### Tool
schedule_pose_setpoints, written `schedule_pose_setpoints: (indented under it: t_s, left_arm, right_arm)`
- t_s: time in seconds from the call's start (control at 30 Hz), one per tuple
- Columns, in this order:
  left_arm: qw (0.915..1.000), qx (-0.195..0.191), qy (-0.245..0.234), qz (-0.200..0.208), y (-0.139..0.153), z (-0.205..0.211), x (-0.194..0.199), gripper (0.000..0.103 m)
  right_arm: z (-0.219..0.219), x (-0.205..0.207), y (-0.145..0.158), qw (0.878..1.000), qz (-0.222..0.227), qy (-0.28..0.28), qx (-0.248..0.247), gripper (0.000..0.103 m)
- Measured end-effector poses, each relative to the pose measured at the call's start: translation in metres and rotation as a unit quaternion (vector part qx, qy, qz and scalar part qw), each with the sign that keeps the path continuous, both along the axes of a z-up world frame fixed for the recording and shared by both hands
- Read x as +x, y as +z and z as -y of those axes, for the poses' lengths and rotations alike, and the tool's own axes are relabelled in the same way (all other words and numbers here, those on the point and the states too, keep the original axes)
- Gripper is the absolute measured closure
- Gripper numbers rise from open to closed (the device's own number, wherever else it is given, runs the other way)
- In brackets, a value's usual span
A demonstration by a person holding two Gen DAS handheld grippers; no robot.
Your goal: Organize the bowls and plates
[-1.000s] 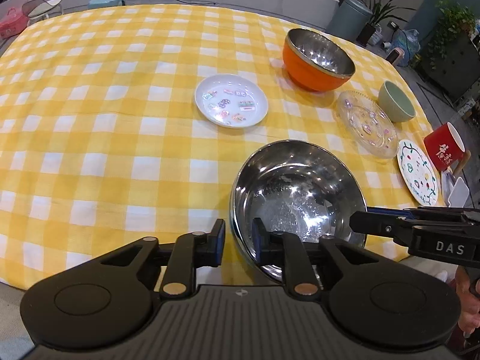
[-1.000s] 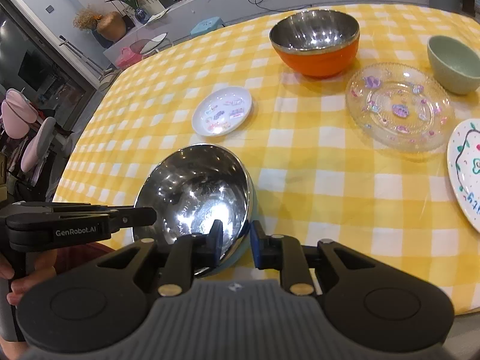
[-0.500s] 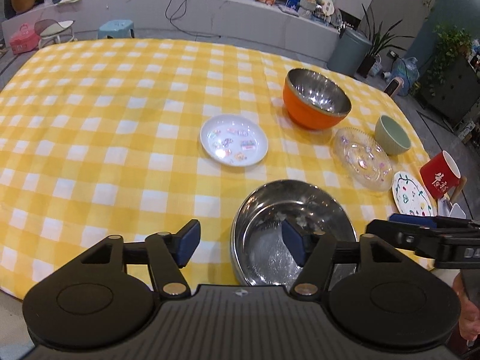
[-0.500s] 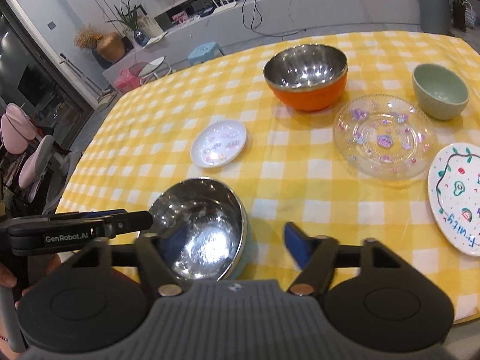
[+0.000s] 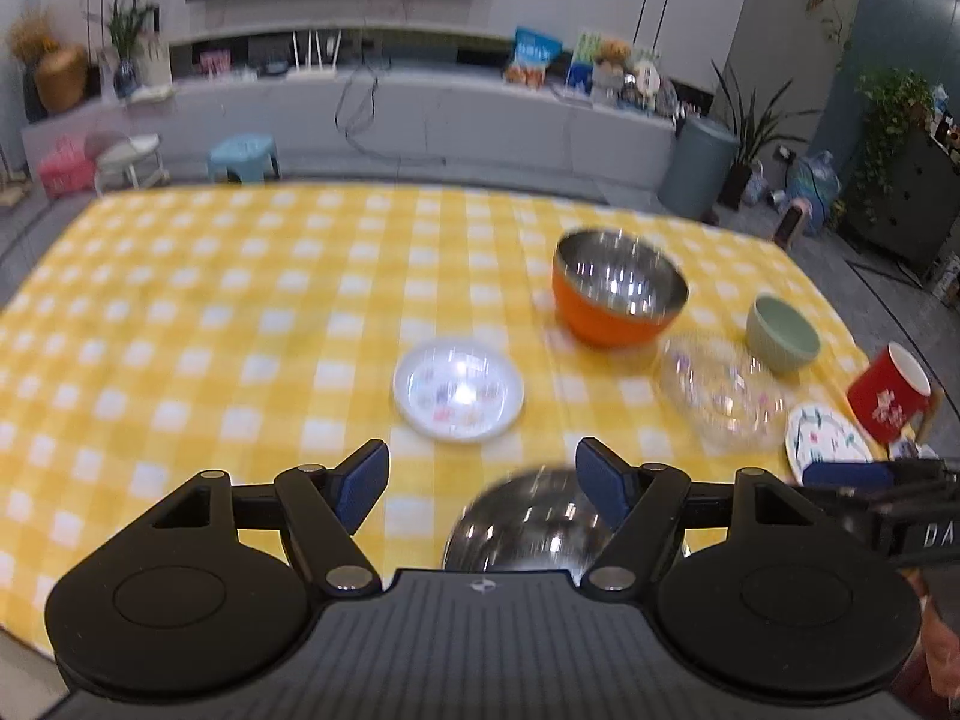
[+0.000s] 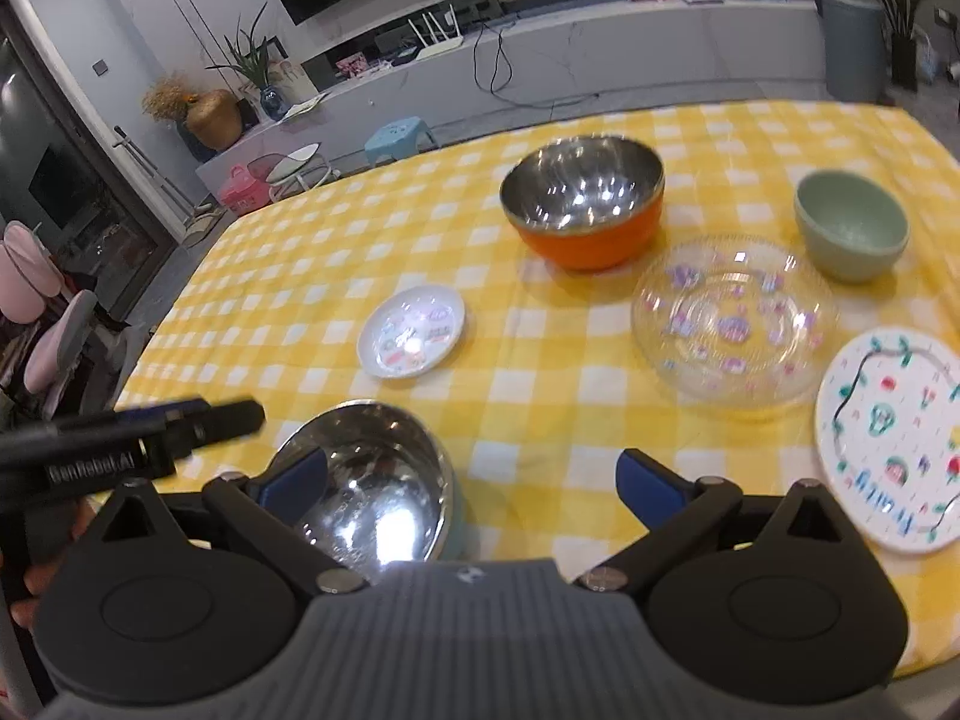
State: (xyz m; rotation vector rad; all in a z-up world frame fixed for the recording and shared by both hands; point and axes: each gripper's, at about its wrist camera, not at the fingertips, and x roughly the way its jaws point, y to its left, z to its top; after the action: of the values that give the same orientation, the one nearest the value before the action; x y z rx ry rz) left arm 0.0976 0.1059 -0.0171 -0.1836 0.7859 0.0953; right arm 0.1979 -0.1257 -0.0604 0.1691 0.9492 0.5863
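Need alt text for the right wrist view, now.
Right gripper open over the near table edge, holding nothing; a steel bowl sits just below its left finger. Beyond on the yellow check cloth: small plate, orange bowl, glass plate, green bowl, painted plate.

A mirror-bright steel bowl with a pale outer shell sits just ahead of the matt black plastic right gripper. Farther off, a glossy orange bowl with polished metal lining, clear patterned glass plate and satin green bowl rest on soft yellow checked cloth.
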Motion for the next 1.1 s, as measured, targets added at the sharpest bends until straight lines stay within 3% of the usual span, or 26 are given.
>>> schedule_pose_setpoints:
  t_s: [0.37, 0.6, 0.73, 0.87, 1.1]
  left_arm:
    - [0.9994, 0.025, -0.016, 0.019, 0.021, 0.025, 0.045, 0.019]
    - [0.9968, 0.065, -0.027, 0.037, 0.030, 0.034, 0.075, 0.019]
    - [0.9963, 0.073, -0.037, 0.028, 0.022, 0.037, 0.097, 0.019]
    - [0.9976, 0.038, -0.036, 0.045, 0.007, 0.035, 0.119, 0.020]
    - [0.9981, 0.011, -0.060, -0.005, -0.029, 0.034, 0.164, 0.028]
  right_arm:
    - [0.016, 0.031, 0.038, 0.998, 0.043, -0.042, 0.013, 0.003]
    - [0.025, 0.065, 0.056, 0.995, 0.061, -0.076, 0.022, 0.003]
    - [0.028, 0.088, 0.045, 0.993, 0.045, -0.102, 0.033, 0.003]
    - [0.023, 0.106, 0.026, 0.988, 0.046, -0.143, 0.027, 0.003]
    - [0.003, 0.140, -0.017, 0.989, 0.033, -0.144, 0.004, 0.005]
